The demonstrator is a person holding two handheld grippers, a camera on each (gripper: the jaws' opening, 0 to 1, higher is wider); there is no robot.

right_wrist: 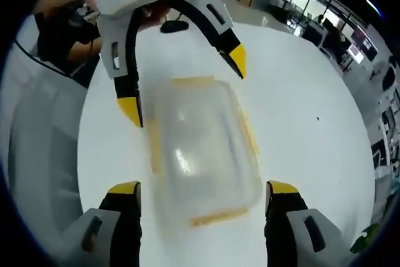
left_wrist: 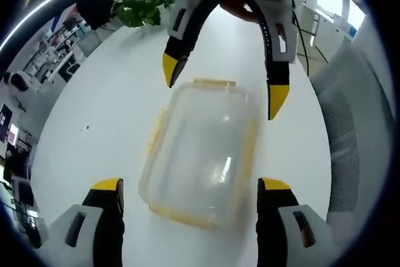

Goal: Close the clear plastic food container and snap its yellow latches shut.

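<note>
The clear plastic food container (left_wrist: 200, 154) sits on the white round table (left_wrist: 94, 110), its lid in place on top, with yellow latches (left_wrist: 214, 82) showing along its edges; whether any of them are snapped down I cannot tell. In the left gripper view, the left tool (left_wrist: 190, 187) has its yellow-tipped jaws spread wide, one on each side of the container's near end, not touching it. Across the container, the right tool (left_wrist: 222, 92) comes in from the far side, its jaws also spread apart around the far end. The right gripper view gives the mirror picture, somewhat blurred. A green potted plant (left_wrist: 145, 1) stands at the table's far edge in the left gripper view.
</note>
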